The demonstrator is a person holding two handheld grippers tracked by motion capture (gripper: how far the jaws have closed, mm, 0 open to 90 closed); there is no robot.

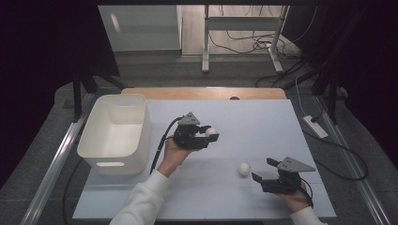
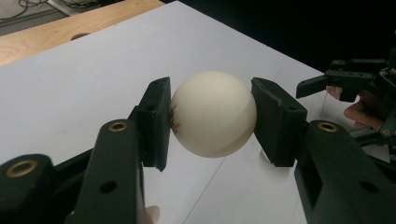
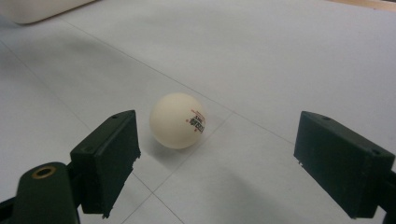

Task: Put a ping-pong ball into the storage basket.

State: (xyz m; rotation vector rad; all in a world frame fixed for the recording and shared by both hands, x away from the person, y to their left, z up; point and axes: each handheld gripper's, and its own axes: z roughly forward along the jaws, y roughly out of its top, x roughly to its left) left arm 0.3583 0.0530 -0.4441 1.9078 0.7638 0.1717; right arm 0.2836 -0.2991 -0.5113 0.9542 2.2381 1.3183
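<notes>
The left gripper (image 1: pixel 212 132) clamps a white ball (image 2: pixel 213 113) between its two pads, lifted off the white board (image 1: pixel 263 122). Behind its hand, to the left, stands a white bin (image 1: pixel 117 133). The right gripper (image 1: pixel 263 169) rests low on the board with its jaws spread wide and nothing held. A second ball (image 3: pixel 178 120) lies on the board just ahead of those jaws, nearer the left one, touching neither.

left gripper (image 1: pixel 212 132): wearing a black body, a grey three-cornered top plate, brass-ringed holes on its arms
right gripper (image 1: pixel 261 169): showing black blocky jaws and the same grey plate
cable (image 1: pixel 162 140): trailing black from the left gripper
sleeves (image 1: pixel 141 199): showing white
</notes>
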